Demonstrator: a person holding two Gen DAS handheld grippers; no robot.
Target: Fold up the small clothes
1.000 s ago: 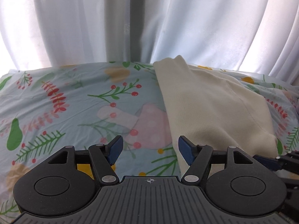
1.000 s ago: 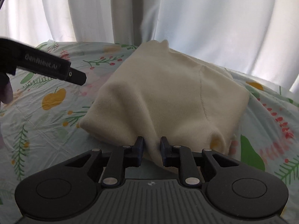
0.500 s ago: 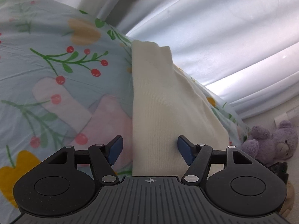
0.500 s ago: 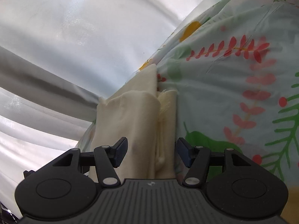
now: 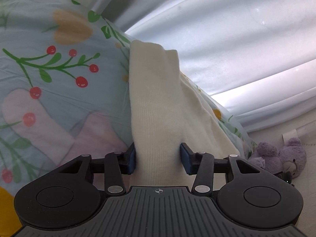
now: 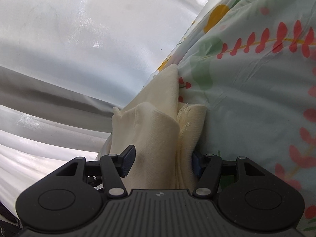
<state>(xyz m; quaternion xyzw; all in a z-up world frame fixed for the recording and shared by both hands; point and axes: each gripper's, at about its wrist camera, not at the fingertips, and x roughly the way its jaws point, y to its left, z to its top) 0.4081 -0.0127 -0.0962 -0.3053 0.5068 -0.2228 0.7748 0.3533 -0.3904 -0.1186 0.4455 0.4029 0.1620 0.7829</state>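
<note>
Cream knit garment (image 5: 158,102) sat between my left gripper (image 5: 159,158) and right gripper (image 6: 163,161) pads, both half-open, unclamped, on floral bedsheet (image 5: 49,79).

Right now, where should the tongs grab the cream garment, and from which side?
Grip the cream garment on its thick folded edges, coming in level along the bedsheet. Left tongs straddle the rounded knit fold; right tongs straddle the stacked, frayed layers.

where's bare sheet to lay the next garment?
Left wrist view: open floral bedsheet left of the folded cream knit garment, up to the white curtain. Right wrist view: bare sheet on the garment's other side. Crowded: the garment itself, between both grippers' fingers, left gripper and right gripper.
</note>
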